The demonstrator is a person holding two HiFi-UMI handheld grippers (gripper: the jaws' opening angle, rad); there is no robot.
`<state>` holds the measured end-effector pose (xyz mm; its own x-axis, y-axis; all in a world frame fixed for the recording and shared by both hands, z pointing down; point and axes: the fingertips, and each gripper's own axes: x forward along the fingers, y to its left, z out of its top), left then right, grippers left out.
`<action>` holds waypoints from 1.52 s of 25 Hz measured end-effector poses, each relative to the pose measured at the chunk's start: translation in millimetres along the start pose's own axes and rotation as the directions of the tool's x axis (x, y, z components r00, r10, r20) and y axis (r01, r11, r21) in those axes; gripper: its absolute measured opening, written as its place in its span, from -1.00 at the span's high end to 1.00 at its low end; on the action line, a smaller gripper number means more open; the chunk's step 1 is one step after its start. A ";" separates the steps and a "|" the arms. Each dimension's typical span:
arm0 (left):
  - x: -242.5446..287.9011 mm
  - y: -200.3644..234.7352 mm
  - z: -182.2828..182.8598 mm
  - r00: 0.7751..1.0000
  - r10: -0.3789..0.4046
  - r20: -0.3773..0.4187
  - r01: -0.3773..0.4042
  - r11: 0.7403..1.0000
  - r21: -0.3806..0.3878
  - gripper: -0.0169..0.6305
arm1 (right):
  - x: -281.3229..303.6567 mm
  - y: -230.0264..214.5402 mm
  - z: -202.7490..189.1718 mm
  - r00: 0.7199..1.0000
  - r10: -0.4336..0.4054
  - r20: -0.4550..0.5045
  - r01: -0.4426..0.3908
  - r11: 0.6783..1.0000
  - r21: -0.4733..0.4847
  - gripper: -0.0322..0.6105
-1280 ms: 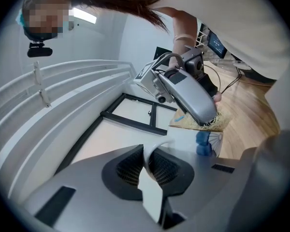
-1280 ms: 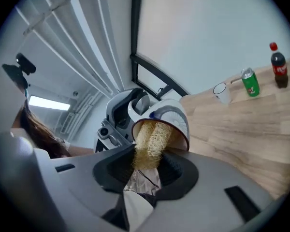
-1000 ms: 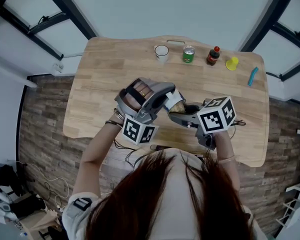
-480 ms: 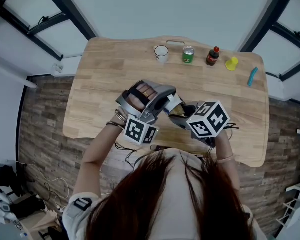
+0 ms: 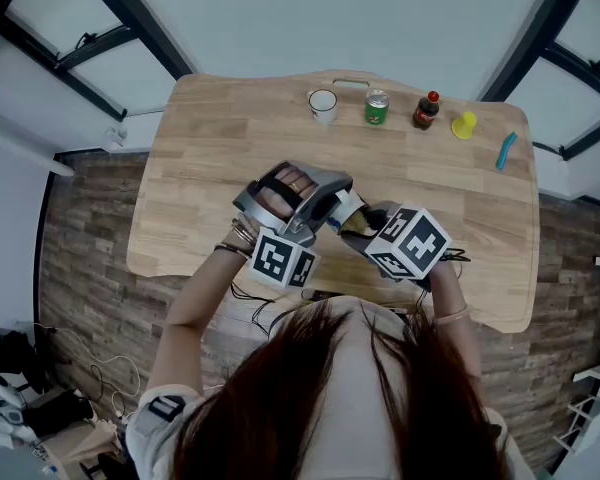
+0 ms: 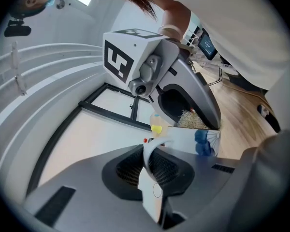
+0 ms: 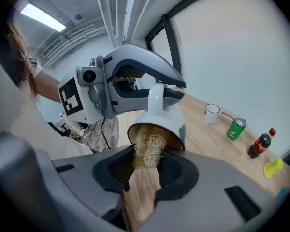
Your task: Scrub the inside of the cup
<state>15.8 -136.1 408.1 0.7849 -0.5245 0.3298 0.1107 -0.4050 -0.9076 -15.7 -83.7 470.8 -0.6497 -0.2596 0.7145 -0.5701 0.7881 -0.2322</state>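
Over the near edge of the table (image 5: pixel 200 168) the left gripper (image 6: pixel 152 174) pinches the cup (image 7: pixel 160 116) by its handle, and the right gripper (image 7: pixel 146 172), clamping the scrubber (image 7: pixel 147 151), has twisted further inside, so scrubbing is underway.

Cup (image 7: pixel 165 122): interior mostly hidden behind scrubber (image 7: pixel 147 151), centre of right gripper view; scrubber's far end lost inside the cup mouth.
Can (image 5: pixel 377 108), bottle (image 5: pixel 426 113): upper centre of head view, labels too small to read.
Table (image 5: pixel 200 148): near edge partly covered by hair (image 5: pixel 340 398).
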 end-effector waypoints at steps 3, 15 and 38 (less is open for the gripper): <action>1.7 -2.2 -4.0 1.000 -0.019 -0.017 0.018 1.000 -0.013 0.85 | 2.9 -1.7 -0.7 0.999 -0.031 -0.034 0.029 0.998 -0.053 0.49; 5.0 -8.9 -11.0 0.996 -0.070 -0.047 0.068 0.996 -0.057 0.85 | 9.0 -5.4 -7.1 0.979 -0.149 -0.136 0.110 0.959 -0.263 0.49; 10.9 -14.5 -22.3 0.986 -0.121 -0.113 0.101 0.980 -0.171 0.85 | 9.6 -19.1 -15.5 0.943 -0.310 -0.123 0.225 0.864 -0.451 0.49</action>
<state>9.2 -152.7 430.6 0.6920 -0.5528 0.4644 0.0831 -0.5780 -0.8118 -3.2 -92.6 492.3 -0.3736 -0.4203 0.8269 -0.4118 0.8739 0.2582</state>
